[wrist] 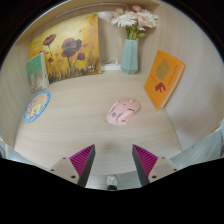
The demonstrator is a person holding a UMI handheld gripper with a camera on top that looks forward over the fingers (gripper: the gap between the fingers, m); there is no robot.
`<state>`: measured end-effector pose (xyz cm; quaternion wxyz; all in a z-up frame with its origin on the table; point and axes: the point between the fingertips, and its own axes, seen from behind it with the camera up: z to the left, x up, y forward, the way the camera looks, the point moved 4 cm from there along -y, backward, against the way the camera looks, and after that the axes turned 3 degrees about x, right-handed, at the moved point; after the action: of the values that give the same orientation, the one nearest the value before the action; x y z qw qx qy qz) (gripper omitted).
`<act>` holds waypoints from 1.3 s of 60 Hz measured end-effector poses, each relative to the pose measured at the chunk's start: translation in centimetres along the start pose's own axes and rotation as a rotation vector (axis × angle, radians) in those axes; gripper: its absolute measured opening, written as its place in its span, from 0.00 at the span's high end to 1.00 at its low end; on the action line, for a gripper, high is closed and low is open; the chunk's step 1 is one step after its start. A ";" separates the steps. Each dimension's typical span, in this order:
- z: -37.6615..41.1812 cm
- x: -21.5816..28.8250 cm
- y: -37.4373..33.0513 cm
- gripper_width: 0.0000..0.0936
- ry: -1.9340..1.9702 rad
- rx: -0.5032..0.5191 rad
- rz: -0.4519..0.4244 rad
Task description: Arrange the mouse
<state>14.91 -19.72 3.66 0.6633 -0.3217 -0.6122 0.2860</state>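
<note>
Jaws spread wide, nothing between them; the gripper point(112, 165) hangs low over the pale wooden desk point(70, 125) with both magenta pads point(85, 158) facing inward across a clear gap. I read that spread as ready for a broad object.

The pink mouse point(123, 111) lies flat on the desk, beyond the fingers and a little right of their centreline, well apart from both pads. It sits skewed, long axis slanting rather than squared to the desk edge, which I take as the reason it needs arranging.

Backdrop props line the rear wall, out of the working zone: a flower painting point(68, 48) leaning against the wall, a small card point(38, 71) propped in front of it, a pale blue vase point(130, 55) with pink flowers point(134, 19), an orange book point(163, 79) tilted upright to the right. A round blue coaster point(37, 105) lies flat at left.

Judgement: approach stage, no contact yet. I need to shift right and advance to straddle the mouse across its narrow sides; its domed shell may slip.
</note>
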 end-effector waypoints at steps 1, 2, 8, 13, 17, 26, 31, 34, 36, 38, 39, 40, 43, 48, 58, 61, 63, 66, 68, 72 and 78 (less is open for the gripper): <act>-0.2 0.4 0.4 0.21 0.001 0.002 0.003; -0.4 0.8 0.8 0.21 0.003 0.005 0.006; -1.2 3.1 3.3 0.21 0.011 0.023 0.026; -1.8 5.1 5.3 0.21 0.009 0.029 0.037; -1.9 6.5 6.7 0.21 0.015 0.037 0.049; -2.4 9.3 9.5 0.20 0.000 0.045 0.083; -2.3 10.9 10.8 0.20 -0.029 0.058 0.082; -1.9 11.7 11.6 0.20 -0.054 0.067 0.083; -1.8 12.1 12.0 0.21 -0.071 0.071 0.081; -1.6 12.5 12.4 0.21 -0.084 0.075 0.081; -1.5 12.5 12.5 0.21 -0.089 0.075 0.083; -1.4 12.6 12.7 0.21 -0.093 0.075 0.086; -1.3 12.8 13.0 0.25 -0.108 0.069 0.091; -1.4 12.9 13.2 0.39 -0.125 0.064 0.080; -1.4 12.8 13.2 0.51 -0.121 0.046 0.062; -1.4 12.9 13.1 0.53 -0.111 0.037 0.043; -1.3 12.8 13.1 0.56 -0.108 0.035 0.029; -1.4 12.7 13.1 0.60 -0.107 0.033 0.018; -1.5 12.7 13.0 0.61 -0.093 0.023 0.018; -1.5 12.7 12.9 0.61 -0.075 -0.006 0.030; -0.4 14.0 11.6 0.60 -0.068 -0.059 0.012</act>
<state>16.66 -1.67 3.43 0.6307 -0.3348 -0.6405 0.2827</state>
